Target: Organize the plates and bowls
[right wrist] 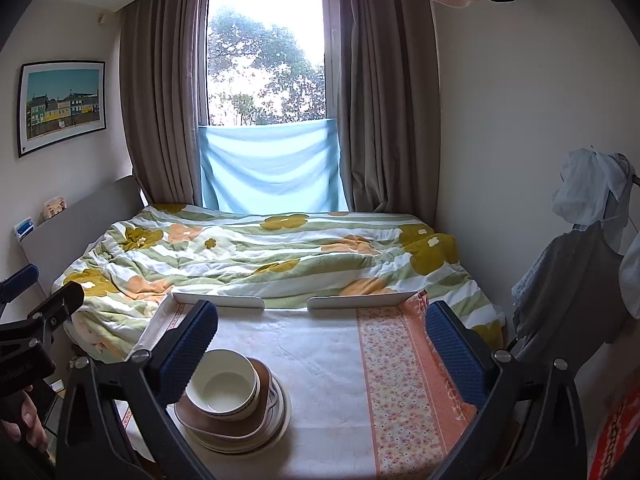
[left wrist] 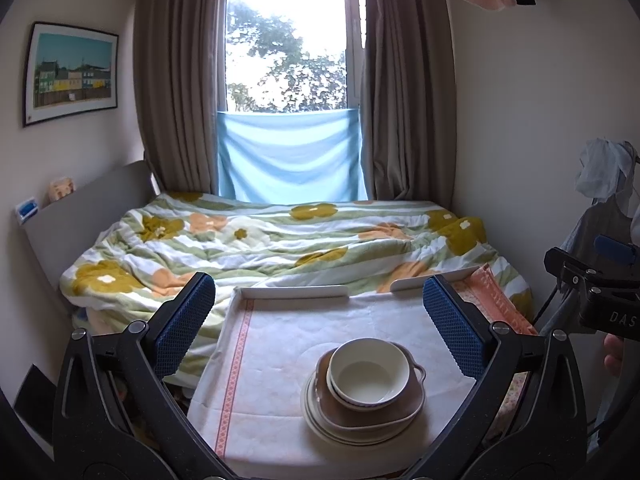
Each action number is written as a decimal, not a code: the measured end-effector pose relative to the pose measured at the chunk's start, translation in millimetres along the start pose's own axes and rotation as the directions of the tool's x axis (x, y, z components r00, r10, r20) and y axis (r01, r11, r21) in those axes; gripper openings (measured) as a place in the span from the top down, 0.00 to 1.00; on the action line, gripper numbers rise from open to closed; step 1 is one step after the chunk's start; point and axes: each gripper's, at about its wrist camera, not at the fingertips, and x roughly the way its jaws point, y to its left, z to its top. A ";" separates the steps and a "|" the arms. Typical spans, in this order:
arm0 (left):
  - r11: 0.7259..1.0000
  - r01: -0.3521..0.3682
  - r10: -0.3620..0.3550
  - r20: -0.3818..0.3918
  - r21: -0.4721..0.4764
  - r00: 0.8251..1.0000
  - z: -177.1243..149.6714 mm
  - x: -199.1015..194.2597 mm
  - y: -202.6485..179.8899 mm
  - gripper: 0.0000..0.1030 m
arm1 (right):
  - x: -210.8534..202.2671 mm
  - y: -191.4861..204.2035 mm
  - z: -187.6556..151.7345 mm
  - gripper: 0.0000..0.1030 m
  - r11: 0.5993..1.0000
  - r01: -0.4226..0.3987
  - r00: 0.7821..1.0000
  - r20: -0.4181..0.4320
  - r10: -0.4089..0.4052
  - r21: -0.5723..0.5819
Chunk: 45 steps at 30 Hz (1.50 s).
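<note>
One stack of dishes stands on the cloth-covered table (left wrist: 272, 344). A cream bowl (left wrist: 366, 374) tops it, nested in a brown square dish with handles (left wrist: 400, 410), over white plates (left wrist: 320, 426). My left gripper (left wrist: 318, 300) hovers open above the table, back from the stack, with nothing between its blue-padded fingers. In the right wrist view the same cream bowl (right wrist: 224, 386) sits on the brown dish (right wrist: 212, 424) and plates (right wrist: 280, 420), partly behind the left finger. My right gripper (right wrist: 322, 330) is open and empty, to the right of the stack.
A bed with a flowered duvet (left wrist: 280, 240) lies just beyond the table's far edge, which has two white rails (left wrist: 296, 292). Clothes hang on a rack (right wrist: 580, 264) at the right. Curtains and a window fill the far wall. An orange patterned cloth strip (right wrist: 400, 380) covers the table's right side.
</note>
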 end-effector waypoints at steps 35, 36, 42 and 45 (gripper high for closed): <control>1.000 -0.027 0.027 0.023 0.002 0.999 3.7 -4.6 7.0 0.00 | 5.6 -2.4 2.0 0.00 1.000 0.003 1.000 0.007 -0.003 0.001; 0.999 -0.036 0.035 0.026 0.001 0.999 3.6 -4.8 8.2 0.00 | 6.0 -2.4 1.9 0.00 1.000 0.002 1.000 0.007 -0.002 0.002; 0.999 -0.038 0.038 0.031 -0.009 0.999 3.5 -3.4 17.8 0.00 | 9.1 1.4 0.3 0.00 1.000 0.000 1.000 -0.004 0.000 0.012; 0.999 -0.042 0.042 0.041 -0.003 0.998 1.8 -0.9 23.4 0.00 | 12.4 5.0 -1.2 0.00 1.000 0.004 1.000 -0.008 -0.004 0.016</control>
